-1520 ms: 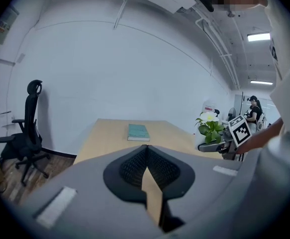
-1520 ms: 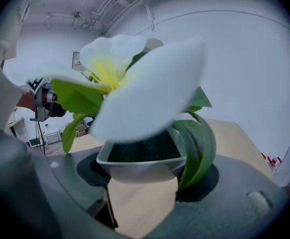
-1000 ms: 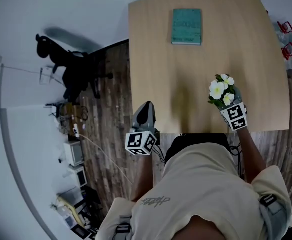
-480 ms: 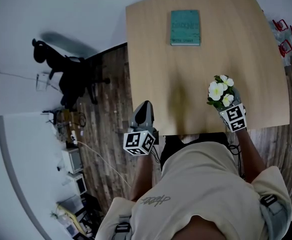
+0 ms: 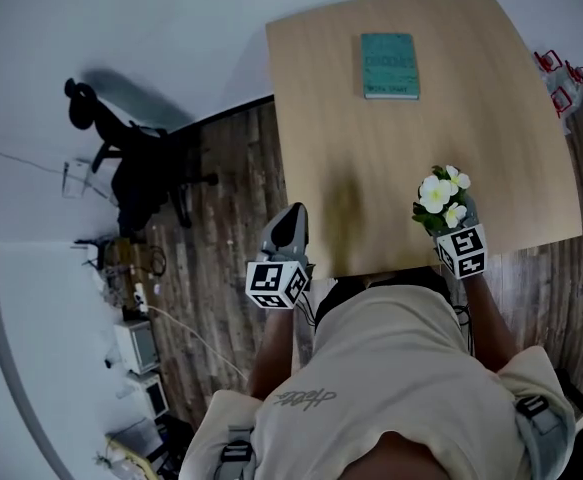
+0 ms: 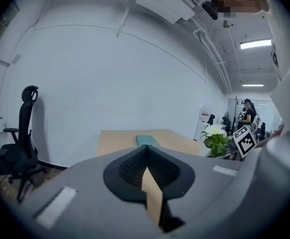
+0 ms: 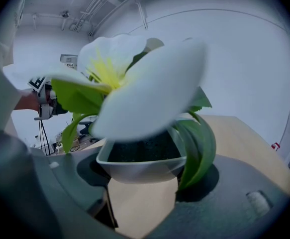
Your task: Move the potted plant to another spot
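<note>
A pale wooden table (image 5: 371, 148) fills the upper right of the head view, set against a white wall and over a dark plank floor (image 5: 221, 258). Below it, at the bottom centre, the person's light shirt (image 5: 381, 388) takes up much of the frame. A black office chair (image 5: 136, 173) stands on the left, well apart from the table. A teal book (image 5: 389, 65) lies flat near the table's far edge.

The potted plant (image 5: 441, 203), with white flowers and green leaves, is at the lower right of the table, close to its near edge. The right gripper (image 7: 142, 171) has its jaws closed on the plant's pale pot, one on each side.

The left gripper (image 5: 291, 218) is at the table's lower left corner, over its near edge. Its jaws are together and nothing is between them.
</note>
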A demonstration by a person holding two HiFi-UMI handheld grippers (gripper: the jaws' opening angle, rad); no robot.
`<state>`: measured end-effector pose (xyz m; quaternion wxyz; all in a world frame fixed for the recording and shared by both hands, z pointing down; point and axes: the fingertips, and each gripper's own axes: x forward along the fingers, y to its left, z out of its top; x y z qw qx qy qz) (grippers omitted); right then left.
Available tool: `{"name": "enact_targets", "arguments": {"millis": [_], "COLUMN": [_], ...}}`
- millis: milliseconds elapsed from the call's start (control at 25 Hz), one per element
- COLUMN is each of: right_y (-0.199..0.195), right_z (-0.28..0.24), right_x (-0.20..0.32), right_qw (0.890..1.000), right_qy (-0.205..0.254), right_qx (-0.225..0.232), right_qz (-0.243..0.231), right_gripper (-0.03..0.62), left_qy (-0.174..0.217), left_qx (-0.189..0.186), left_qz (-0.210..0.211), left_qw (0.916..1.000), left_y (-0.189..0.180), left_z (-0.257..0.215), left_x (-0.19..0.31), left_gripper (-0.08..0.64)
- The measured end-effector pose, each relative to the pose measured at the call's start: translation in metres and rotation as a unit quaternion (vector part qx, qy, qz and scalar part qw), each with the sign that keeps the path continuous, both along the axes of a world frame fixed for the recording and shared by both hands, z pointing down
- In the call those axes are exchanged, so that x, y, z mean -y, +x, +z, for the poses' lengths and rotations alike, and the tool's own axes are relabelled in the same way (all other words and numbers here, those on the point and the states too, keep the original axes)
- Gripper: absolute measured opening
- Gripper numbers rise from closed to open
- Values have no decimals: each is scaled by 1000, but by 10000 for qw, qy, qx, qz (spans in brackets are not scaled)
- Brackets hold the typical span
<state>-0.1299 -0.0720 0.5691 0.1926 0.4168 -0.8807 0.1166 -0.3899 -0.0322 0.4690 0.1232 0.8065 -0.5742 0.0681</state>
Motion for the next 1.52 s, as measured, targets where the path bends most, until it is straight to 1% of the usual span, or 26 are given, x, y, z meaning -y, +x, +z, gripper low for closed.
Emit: {"name": "enact_targets", "arguments": {"millis": [160,320,440,520,600,840,960,1040,1200,1360,1520], "right_y": [-40,-89,-118,-133,-145,-170,-173,-175,-179,-189,-193], "right_z": [-7,-12,-13,-15,-16,-14,-15,-17,-20,-20,-17], "right_x": [-12,-20,-26,-29,-30,-41,-45,-43,-34,-27,-17], "right_qw": [9998,9989,9992,9991,9989,9986,9983,9986,9991,9994,9996], "right_qy": [124,326,287,259,221,158,219,237,286,271,197], "right_qx": [-158,-333,-240,-224,-241,-336,-383,-359,-264,-219,-163], "right_qz": [-25,-86,101,239,343,367,376,314,156,14,-99], "right_gripper": [341,341,341,341,341,341,341,341,341,341,341], "left_qy": [300,460,402,300,220,216,235,296,389,324,225], "left_qx": [-97,44,-58,-151,-165,-107,-225,-234,-63,42,134], "left_qz": [57,338,581,751,930,1210,1160,1078,948,806,533], "left_qw": [9995,9984,9975,9966,9953,9924,9927,9935,9947,9962,9982], "left_y": [-37,-65,-82,-92,-100,-111,-112,-112,-109,-117,-128], "left_z": [-9,-10,-7,-4,-2,4,1,-4,-11,-12,-9], "left_x": [-2,0,-3,-7,-8,-6,-3,-2,-2,-7,-6], "left_gripper": [17,17,17,17,17,17,17,17,17,17,17]}}
